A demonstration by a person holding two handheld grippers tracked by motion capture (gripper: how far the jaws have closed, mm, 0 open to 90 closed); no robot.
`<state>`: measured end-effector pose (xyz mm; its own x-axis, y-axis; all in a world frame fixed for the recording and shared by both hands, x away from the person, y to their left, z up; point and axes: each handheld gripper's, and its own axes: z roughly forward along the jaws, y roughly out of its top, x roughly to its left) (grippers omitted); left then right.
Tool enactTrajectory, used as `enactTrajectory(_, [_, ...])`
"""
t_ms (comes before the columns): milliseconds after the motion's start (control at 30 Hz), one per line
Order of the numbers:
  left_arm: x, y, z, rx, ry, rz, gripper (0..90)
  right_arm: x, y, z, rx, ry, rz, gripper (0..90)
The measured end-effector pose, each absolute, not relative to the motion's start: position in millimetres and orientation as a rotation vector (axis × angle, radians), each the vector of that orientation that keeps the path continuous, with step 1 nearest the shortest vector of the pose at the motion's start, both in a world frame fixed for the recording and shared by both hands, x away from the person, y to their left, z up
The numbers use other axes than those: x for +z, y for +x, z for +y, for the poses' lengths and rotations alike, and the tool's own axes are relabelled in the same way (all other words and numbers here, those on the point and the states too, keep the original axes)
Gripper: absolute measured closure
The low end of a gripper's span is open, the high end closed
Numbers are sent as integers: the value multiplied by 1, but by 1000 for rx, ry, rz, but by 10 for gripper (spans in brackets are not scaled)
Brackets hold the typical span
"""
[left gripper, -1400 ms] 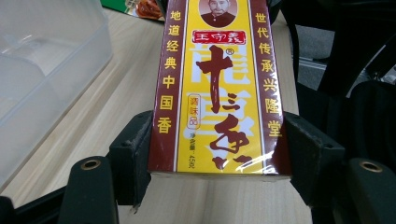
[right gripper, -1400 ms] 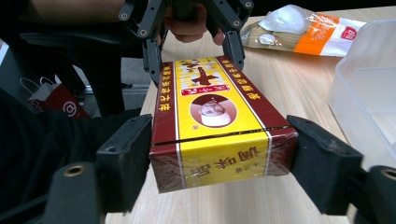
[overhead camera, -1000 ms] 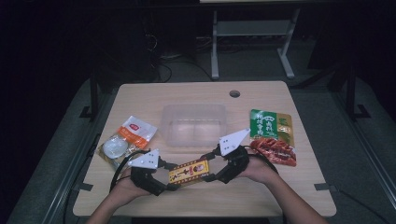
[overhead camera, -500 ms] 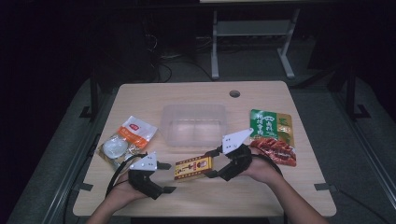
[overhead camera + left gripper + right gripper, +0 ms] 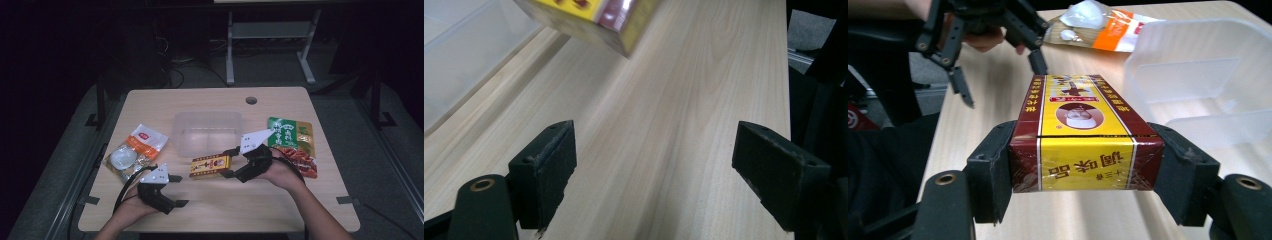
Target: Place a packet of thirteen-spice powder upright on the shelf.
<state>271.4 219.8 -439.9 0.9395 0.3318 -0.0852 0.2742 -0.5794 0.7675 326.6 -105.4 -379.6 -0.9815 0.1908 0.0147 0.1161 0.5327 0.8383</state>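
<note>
A yellow and dark red box [image 5: 210,165] [image 5: 1079,131] hangs just above the table in front of the clear plastic tub [image 5: 207,132]. My right gripper [image 5: 228,162] [image 5: 1088,170] is shut on its right end, one jaw on each long side. One corner of the box [image 5: 589,20] shows at the top of the left gripper view. My left gripper [image 5: 178,190] [image 5: 669,165] stands open near the table's front left, apart from the box, with bare wood between its jaws. In the right gripper view the left gripper [image 5: 998,75] sits beyond the box.
A white and orange snack bag [image 5: 135,150] [image 5: 1100,22] lies at the left. A green packet [image 5: 291,135] and a red packet [image 5: 302,162] lie at the right. The tub [image 5: 1198,85] [image 5: 469,55] is empty. A cable hole [image 5: 251,100] sits near the table's far edge.
My left gripper has let go of the box and drawn back toward the front left. My right gripper has carried the box up and toward the tub.
</note>
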Motion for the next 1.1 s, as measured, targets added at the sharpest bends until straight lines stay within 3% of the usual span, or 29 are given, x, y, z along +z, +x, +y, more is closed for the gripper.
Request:
enactTrajectory(333, [-442, 272, 219, 94, 2226, 457, 128, -367, 348, -103, 1444, 325, 2632, 319])
enactTrajectory(1100, [-445, 269, 216, 65, 2251, 444, 132, -342, 396, -75, 1391, 297, 2612, 318])
